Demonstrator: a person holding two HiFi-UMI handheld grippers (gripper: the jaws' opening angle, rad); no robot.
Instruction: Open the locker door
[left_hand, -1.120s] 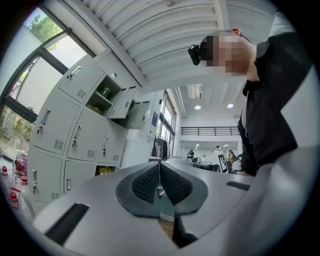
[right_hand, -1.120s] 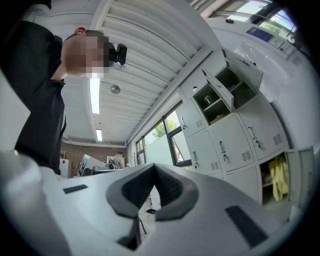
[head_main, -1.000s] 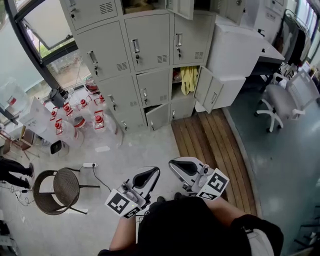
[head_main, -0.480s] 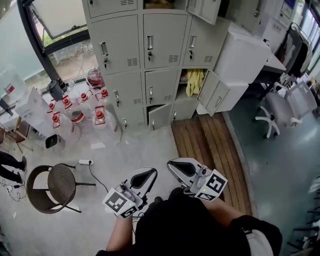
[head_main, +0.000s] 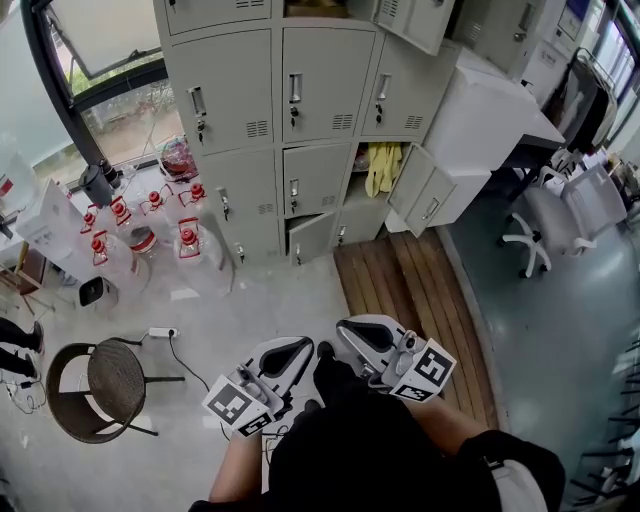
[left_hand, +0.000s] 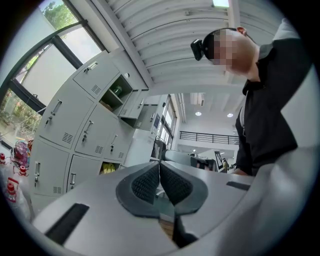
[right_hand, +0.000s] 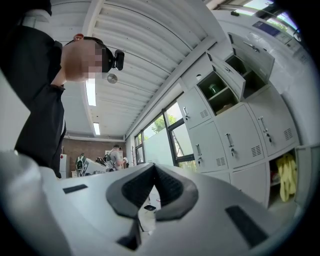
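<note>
The grey locker bank (head_main: 290, 120) stands across the room at the top of the head view. Most of its doors are closed; one right-hand door (head_main: 425, 195) hangs open beside a yellow cloth (head_main: 380, 165), and a low door (head_main: 312, 237) is ajar. My left gripper (head_main: 288, 352) and right gripper (head_main: 358, 333) are held close to my body, far from the lockers, both shut and empty. In the left gripper view the jaws (left_hand: 160, 166) meet, with lockers (left_hand: 75, 130) at left. In the right gripper view the jaws (right_hand: 153, 168) also meet, with lockers (right_hand: 235, 130) at right.
Several red-capped water jugs (head_main: 150, 215) stand on the floor left of the lockers. A round wicker chair (head_main: 100, 385) is at lower left and a power strip (head_main: 162, 332) lies near it. A white cabinet (head_main: 480, 110), an office chair (head_main: 545, 215) and wooden floor slats (head_main: 420, 290) are to the right.
The head view has shifted so the lockers sit a little further left. A dark shoe has come forward between the grippers. Both grippers stay shut in the same place.
</note>
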